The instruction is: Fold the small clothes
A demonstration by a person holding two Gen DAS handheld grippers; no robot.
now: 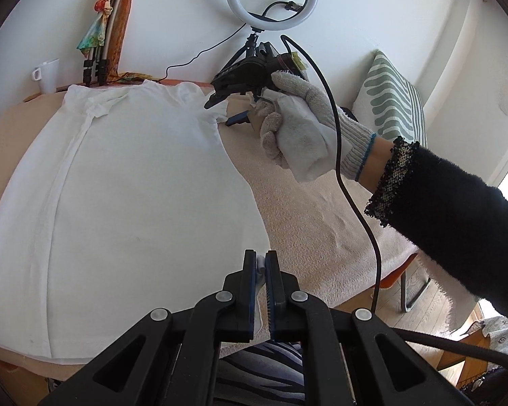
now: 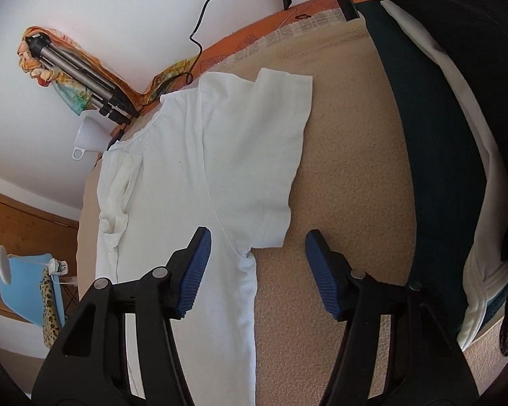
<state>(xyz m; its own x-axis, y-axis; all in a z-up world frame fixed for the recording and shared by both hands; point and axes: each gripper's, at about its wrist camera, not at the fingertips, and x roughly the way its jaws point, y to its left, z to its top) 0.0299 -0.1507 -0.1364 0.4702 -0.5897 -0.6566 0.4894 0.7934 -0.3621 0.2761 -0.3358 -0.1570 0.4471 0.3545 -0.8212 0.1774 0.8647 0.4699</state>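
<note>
A white T-shirt (image 1: 128,182) lies spread on a beige towel-covered table (image 1: 308,209), with its left side folded over onto the body. My left gripper (image 1: 261,264) is shut on the shirt's bottom hem at the near right corner. My right gripper (image 1: 225,110), held by a gloved hand, is open at the shirt's right sleeve (image 1: 216,110). In the right wrist view the right gripper (image 2: 257,257) is open, its blue pads astride the sleeve's lower edge (image 2: 271,223) near the armpit; the shirt (image 2: 199,182) stretches away from it.
A ring light on a small tripod (image 1: 271,0) stands at the table's back edge, with a cable trailing. A white mug (image 1: 49,74) and a folded tripod with a scarf (image 1: 101,44) are at the back left. A green patterned cushion (image 1: 393,98) sits at the right.
</note>
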